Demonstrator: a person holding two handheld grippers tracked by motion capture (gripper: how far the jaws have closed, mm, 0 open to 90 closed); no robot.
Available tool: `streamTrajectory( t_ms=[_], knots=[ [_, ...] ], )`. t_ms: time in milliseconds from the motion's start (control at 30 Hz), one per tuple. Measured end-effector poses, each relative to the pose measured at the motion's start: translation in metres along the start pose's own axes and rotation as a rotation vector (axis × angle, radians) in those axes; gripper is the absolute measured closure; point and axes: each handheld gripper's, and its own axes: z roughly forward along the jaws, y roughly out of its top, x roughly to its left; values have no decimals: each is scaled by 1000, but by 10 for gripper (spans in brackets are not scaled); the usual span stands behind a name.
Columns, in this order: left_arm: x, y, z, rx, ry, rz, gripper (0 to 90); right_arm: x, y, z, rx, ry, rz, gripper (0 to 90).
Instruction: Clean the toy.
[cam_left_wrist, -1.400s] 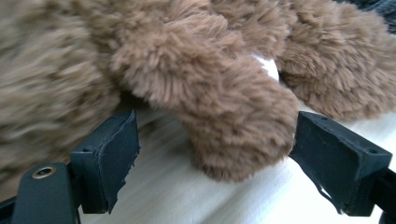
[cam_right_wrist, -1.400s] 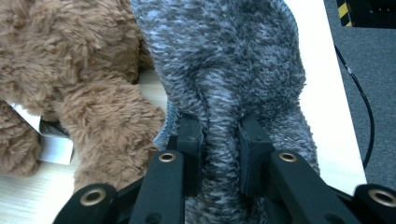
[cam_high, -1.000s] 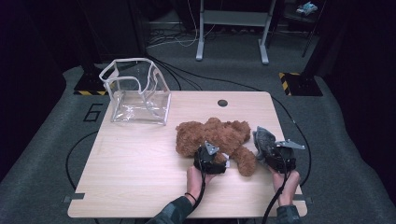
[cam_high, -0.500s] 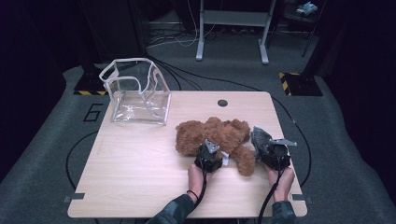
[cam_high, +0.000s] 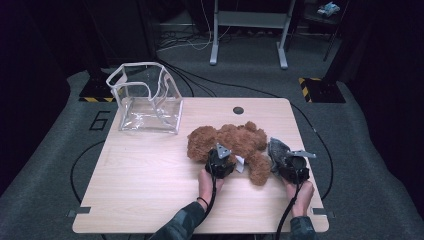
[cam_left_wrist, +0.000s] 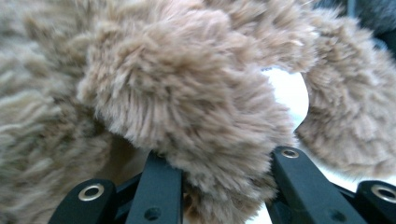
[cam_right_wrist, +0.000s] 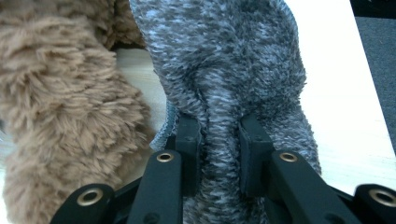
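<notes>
A brown teddy bear (cam_high: 230, 139) lies on the wooden table (cam_high: 145, 180), right of centre. My left gripper (cam_high: 222, 154) is at the bear's near side. In the left gripper view its jaws have just been closing, and my left gripper (cam_left_wrist: 224, 161) now squeezes a plush lump of the bear (cam_left_wrist: 187, 93) between them. A white tag (cam_left_wrist: 287, 91) shows behind the fur. My right gripper (cam_high: 281, 156) is shut on a grey fuzzy cloth (cam_high: 276, 148) beside the bear's leg. In the right gripper view my right gripper (cam_right_wrist: 218, 135) pinches a fold of that cloth (cam_right_wrist: 229, 60).
A clear plastic bag (cam_high: 147, 97) with a white rim stands open at the table's far left. A dark round grommet (cam_high: 238, 110) sits near the far edge. Cables run over the grey floor around the table, and a metal stand (cam_high: 247, 30) is behind it.
My left gripper has pushed a little farther into the bear and its jaws have closed on the fur. The right gripper and the grey cloth have shifted slightly toward the bear.
</notes>
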Motion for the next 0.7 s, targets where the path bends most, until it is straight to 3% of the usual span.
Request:
streamTrajectory(
  t_ms=[200,333,700],
  knots=[
    [9,13,-5,-18,-51,15,742,0,0,0,5,-2,-19,734],
    [14,24,-11,-32,-92,11,746,0,0,0,-3,-1,-5,731],
    [10,44,-27,-80,-175,15,749,-4,0,-2,-7,-9,3,725]
  ],
)
